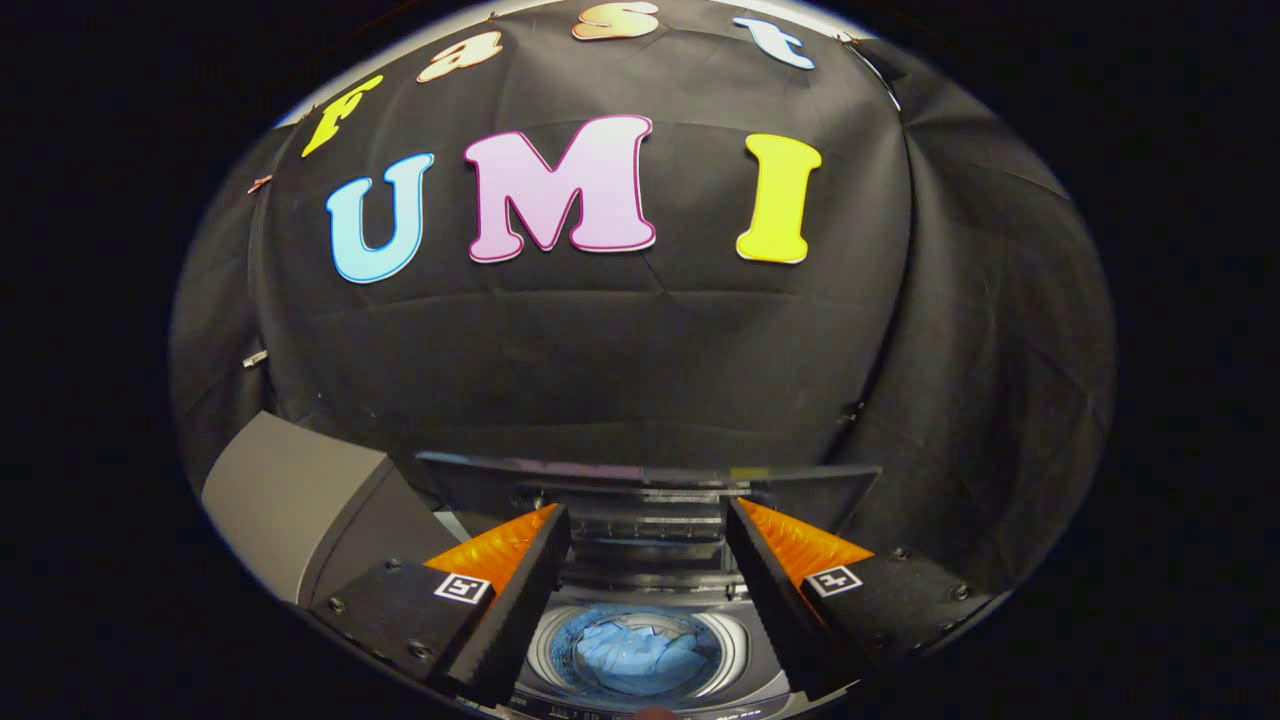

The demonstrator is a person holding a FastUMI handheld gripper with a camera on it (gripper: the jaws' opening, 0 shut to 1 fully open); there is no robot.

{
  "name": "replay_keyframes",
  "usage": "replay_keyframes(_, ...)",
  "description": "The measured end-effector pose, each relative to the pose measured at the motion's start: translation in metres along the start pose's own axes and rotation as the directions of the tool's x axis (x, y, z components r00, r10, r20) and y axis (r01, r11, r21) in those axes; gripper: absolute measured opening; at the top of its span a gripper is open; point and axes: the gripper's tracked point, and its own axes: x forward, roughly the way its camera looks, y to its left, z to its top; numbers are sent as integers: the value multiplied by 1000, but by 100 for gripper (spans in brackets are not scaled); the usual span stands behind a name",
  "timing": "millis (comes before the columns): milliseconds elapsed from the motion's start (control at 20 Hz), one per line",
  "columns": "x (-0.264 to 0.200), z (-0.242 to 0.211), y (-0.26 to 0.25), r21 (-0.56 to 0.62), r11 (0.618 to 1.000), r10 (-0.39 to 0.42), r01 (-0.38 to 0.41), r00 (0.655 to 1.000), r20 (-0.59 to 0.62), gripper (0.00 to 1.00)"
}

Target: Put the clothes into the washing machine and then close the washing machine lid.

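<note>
Below your fingers: washing machine (640, 600), blue clothes (635, 655) inside the drum.
Gripper (645, 515): spread wide, holding nothing.
Lid (650, 480): raised, far edge, clear gap beneath.
Left: grey box (290, 500).

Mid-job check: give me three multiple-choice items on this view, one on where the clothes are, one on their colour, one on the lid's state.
1. Where are the clothes?
A. In the drum
B. On top of the lid
C. Clamped between the fingers

2. What colour are the clothes?
A. Red
B. Blue
C. Yellow

3. What state is the lid in?
A. Shut flat over the drum
B. Raised open
C. Taken off and lying aside

Key: 1 A, the clothes lie inside the round drum, seen between the fingers of the gripper, which is open and holds nothing. 2 B, the cloth is light blue. 3 B, the lid stands up behind the drum opening, which is uncovered.
</note>
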Motion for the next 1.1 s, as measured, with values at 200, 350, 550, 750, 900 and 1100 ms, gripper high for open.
replay_keyframes(200, 26, 15, 2, -30, 1000, 1, -1, 1000, -3, 98)
replay_keyframes(350, 50, 11, 6, -49, 999, -8, 7, 999, -32, 98)
replay_keyframes(550, 66, 10, 12, -59, 998, -2, -1, 999, -41, 98)
replay_keyframes(750, 74, 5, 9, -6, 1000, 0, 0, 998, -64, 97)
replay_keyframes(900, 73, 2, 9, 63, 998, 10, -4, 996, -83, 99)
replay_keyframes(1100, 61, 0, 7, 43, 999, 13, -11, 999, -49, 99)
